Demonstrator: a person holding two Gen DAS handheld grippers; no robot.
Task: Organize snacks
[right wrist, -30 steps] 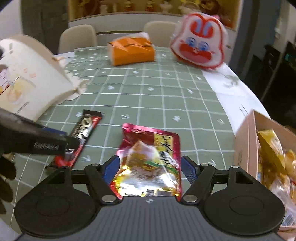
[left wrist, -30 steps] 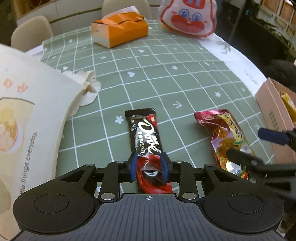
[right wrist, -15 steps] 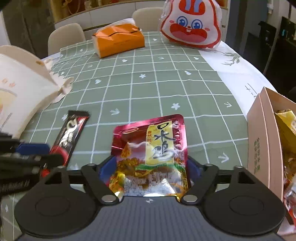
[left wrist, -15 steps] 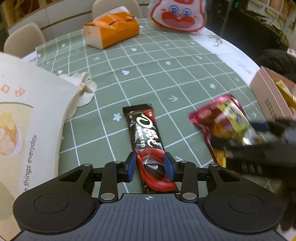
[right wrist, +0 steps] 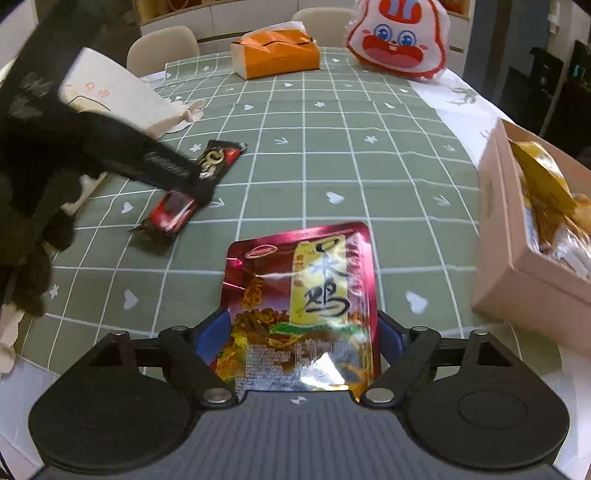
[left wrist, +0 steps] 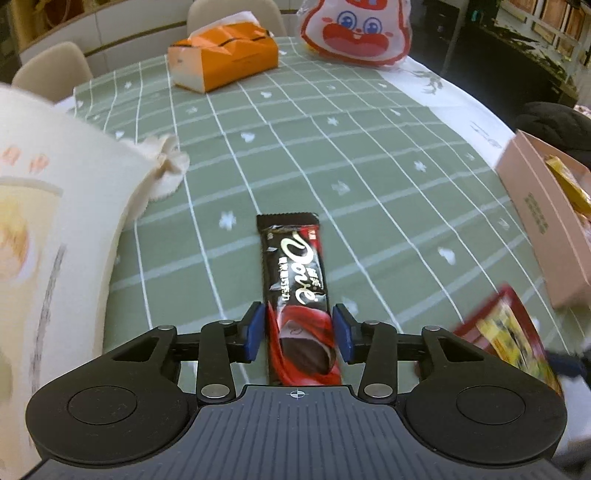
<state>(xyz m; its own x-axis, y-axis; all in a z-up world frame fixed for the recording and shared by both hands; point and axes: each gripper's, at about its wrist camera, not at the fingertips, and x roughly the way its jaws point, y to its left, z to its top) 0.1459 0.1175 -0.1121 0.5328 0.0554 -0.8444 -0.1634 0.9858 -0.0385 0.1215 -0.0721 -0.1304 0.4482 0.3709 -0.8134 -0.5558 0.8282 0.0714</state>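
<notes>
A black and red Dove chocolate bar (left wrist: 295, 280) lies on the green checked tablecloth (left wrist: 332, 155). My left gripper (left wrist: 297, 332) straddles its near end, jaws a little apart from the wrapper, open. The bar also shows in the right wrist view (right wrist: 207, 173) under the left gripper's finger (right wrist: 166, 170). My right gripper (right wrist: 303, 332) is shut on a red and yellow snack pouch (right wrist: 306, 295) and holds it above the table. The pouch shows blurred in the left wrist view (left wrist: 509, 339).
A pink cardboard box (right wrist: 517, 258) with snacks in it stands at the right; it also shows in the left wrist view (left wrist: 546, 229). A cream paper bag (left wrist: 55, 229) stands at the left. An orange tissue box (left wrist: 225, 62) and a rabbit bag (left wrist: 358, 29) are at the back.
My left gripper's jaws have opened from the chocolate bar, which now lies on the cloth. My right gripper has closed on the pouch and lifted it back from the table.
</notes>
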